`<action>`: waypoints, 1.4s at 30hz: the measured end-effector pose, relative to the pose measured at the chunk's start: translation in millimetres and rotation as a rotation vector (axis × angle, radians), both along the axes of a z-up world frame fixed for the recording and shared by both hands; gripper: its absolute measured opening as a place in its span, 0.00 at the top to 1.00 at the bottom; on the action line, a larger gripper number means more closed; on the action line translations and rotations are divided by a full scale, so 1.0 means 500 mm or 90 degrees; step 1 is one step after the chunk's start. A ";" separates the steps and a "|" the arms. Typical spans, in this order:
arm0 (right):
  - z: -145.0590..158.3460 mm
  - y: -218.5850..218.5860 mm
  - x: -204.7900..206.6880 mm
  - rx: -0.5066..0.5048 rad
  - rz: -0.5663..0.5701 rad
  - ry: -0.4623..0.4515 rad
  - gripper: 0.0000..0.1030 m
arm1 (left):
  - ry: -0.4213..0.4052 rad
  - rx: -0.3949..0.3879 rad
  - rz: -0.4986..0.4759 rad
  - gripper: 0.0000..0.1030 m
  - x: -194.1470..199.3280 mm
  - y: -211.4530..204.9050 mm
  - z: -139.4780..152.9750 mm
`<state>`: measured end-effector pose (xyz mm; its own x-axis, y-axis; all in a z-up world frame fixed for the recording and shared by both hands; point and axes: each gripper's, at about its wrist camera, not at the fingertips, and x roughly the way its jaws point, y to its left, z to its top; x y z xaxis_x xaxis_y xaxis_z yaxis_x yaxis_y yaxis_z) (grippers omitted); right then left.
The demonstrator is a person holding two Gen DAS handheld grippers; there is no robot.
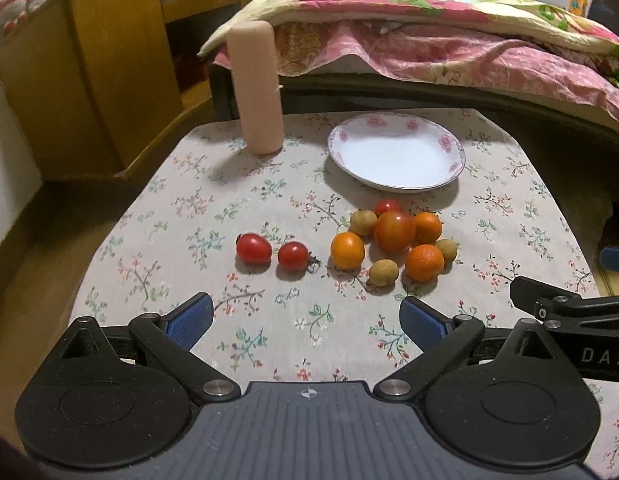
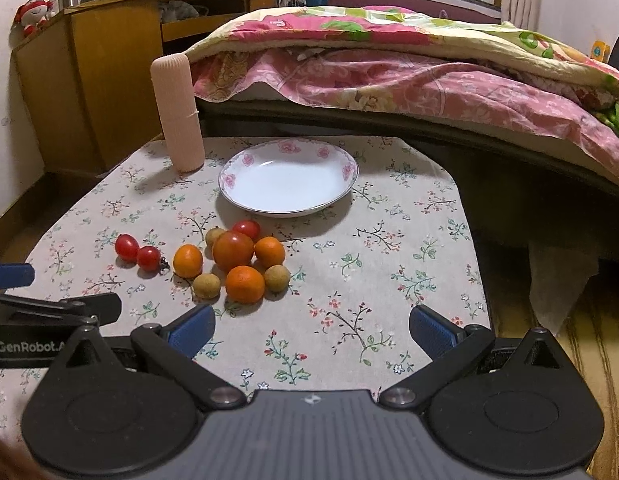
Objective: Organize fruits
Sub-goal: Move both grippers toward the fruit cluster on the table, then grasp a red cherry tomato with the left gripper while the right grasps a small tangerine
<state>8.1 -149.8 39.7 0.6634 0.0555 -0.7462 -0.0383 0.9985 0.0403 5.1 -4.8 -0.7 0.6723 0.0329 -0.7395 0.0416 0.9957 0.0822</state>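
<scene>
Fruits [image 1: 389,240] cluster mid-worktop, 6 o'clock of the empty plate [image 1: 395,156]; left gripper [image 1: 305,320] and right gripper [image 2: 311,326] both spread, empty; round pieces touch, so a grab likely scatters neighbours.

"DAS" shows on the right hand-held gripper [image 1: 569,312]; "GenRobot.A" on the left hand-held gripper [image 2: 49,320].

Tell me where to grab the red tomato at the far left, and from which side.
Take the far-left tomato across its short middle, coming straight down from above with the left claw, which is open. It lies on its side, longer left to right, with bare cloth on its left but a second tomato close on its right.
</scene>
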 end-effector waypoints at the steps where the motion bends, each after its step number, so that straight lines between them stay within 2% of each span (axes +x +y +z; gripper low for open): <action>1: -0.001 -0.001 0.005 -0.002 0.001 0.003 0.00 | 0.001 0.000 -0.005 0.03 0.005 -0.001 0.001; 5: -0.001 -0.005 0.023 -0.001 0.000 0.012 0.00 | 0.008 -0.004 -0.039 0.04 0.036 0.001 -0.010; 8: -0.008 -0.003 0.040 -0.004 0.009 0.016 0.00 | 0.027 -0.008 -0.054 0.08 0.058 0.003 -0.023; 14: -0.036 0.014 0.084 -0.013 0.062 0.039 0.03 | 0.057 -0.001 -0.083 0.10 0.086 0.013 -0.047; 21: -0.064 0.029 0.117 0.016 0.122 0.068 0.09 | 0.076 0.015 -0.116 0.10 0.115 0.028 -0.065; 26: -0.083 0.038 0.142 0.063 0.153 0.097 0.20 | 0.098 0.000 -0.131 0.10 0.133 0.051 -0.080; 31: -0.104 0.051 0.166 0.079 0.165 0.123 0.43 | 0.121 0.002 -0.154 0.09 0.145 0.059 -0.094; 33: -0.115 0.052 0.175 0.083 0.165 0.136 0.47 | 0.127 -0.001 -0.157 0.09 0.152 0.063 -0.098; 42: -0.138 0.059 0.205 0.104 0.164 0.149 0.48 | 0.115 -0.009 -0.186 0.09 0.181 0.067 -0.099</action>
<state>110.6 -120.3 -29.1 0.4254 0.3292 -0.8430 -0.2582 0.9369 0.2356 95.8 28.4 -50.0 0.5102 -0.1532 -0.8463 0.3386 0.9403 0.0339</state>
